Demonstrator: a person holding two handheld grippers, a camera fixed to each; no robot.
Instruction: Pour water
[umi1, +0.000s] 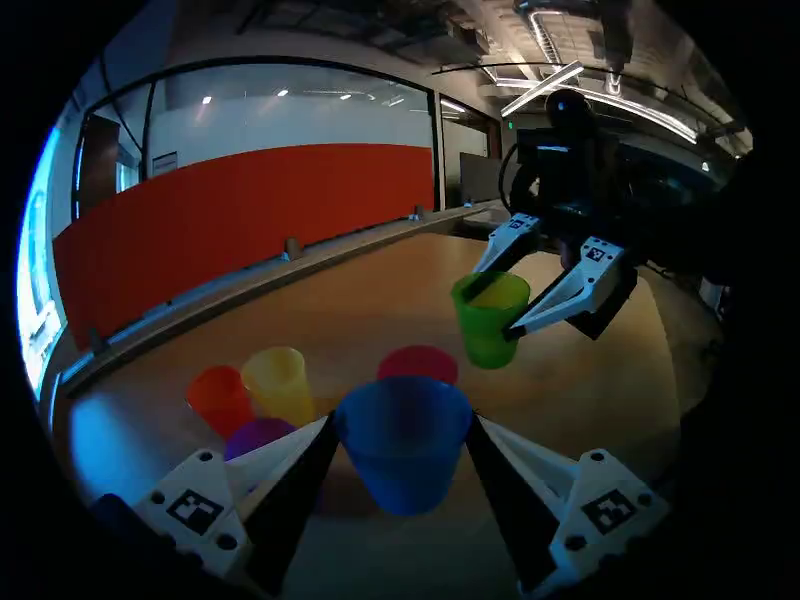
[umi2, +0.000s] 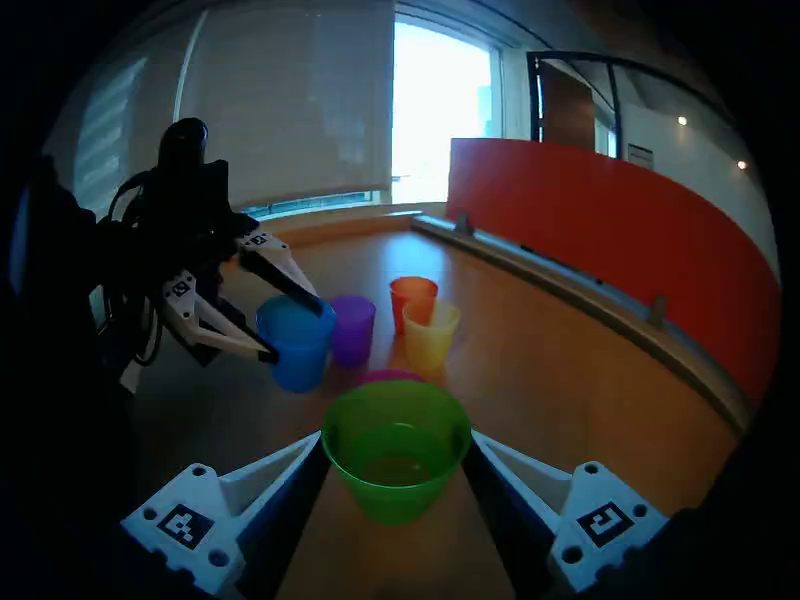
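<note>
The left gripper (umi1: 400, 428) holds a blue cup (umi1: 403, 455) upright, one finger pressed on each side. Just beyond it, a purple cup (umi1: 258, 436), an orange cup (umi1: 220, 398), a yellow cup (umi1: 278, 383) and a pink cup (umi1: 418, 364) cluster around the middle of the wooden table (umi1: 340, 300). Farther off, the right gripper (umi1: 512, 300) clamps a green cup (umi1: 488, 320), also upright.

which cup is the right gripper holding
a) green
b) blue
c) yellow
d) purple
a: in the right gripper view the green cup sits clamped between the right gripper fingers, while the blue cup is in the left gripper.
</note>
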